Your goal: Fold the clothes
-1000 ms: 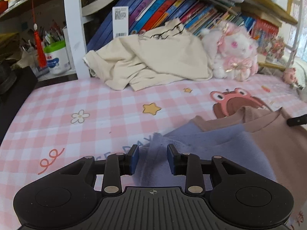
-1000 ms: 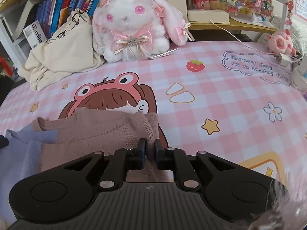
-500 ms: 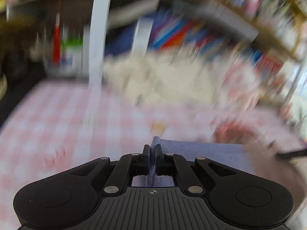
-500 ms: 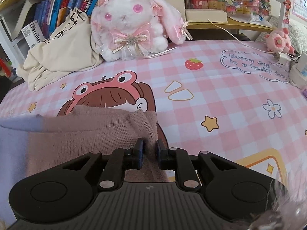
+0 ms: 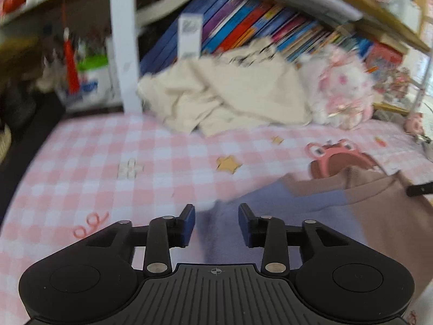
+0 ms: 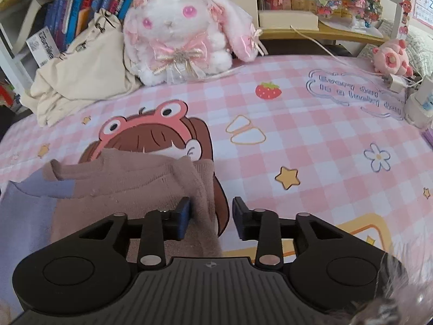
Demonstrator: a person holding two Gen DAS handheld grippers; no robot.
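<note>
Both tongs are standing released, their jaws spread apart over a two-tone sweater [image 6: 130, 187] that is lying on the bench [image 6: 311, 140], which is wearing a pink checked cloth printed with stars, a strawberry and a frog-hat girl. The left tongs [image 5: 216, 223] are hovering over the lavender part of the sweater [image 5: 270, 211], with the fabric showing in the gap between the blue-padded fingers [image 5: 189, 223] but not being pinched; that view is smeared by motion blur, so finer contact is hard to judge. The right tongs [image 6: 209, 216] are sitting over the brown part, at its right edge, where a ribbed cuff or fold is draping down between the spread jaws; the left finger is lying against the knit, while the right finger is standing clear over the cloth. The brown section is bunching into a rolled fold along its far edge, partly covering the printed girl. Farther back, a cream garment [image 6: 81, 75] is lying heaped against a row of books [image 5: 243, 24], and a white and pink plush rabbit [image 6: 181, 32] is sitting just beside it. A small pink plush toy [image 6: 391, 58] is resting at the bench's far right edge.
</note>
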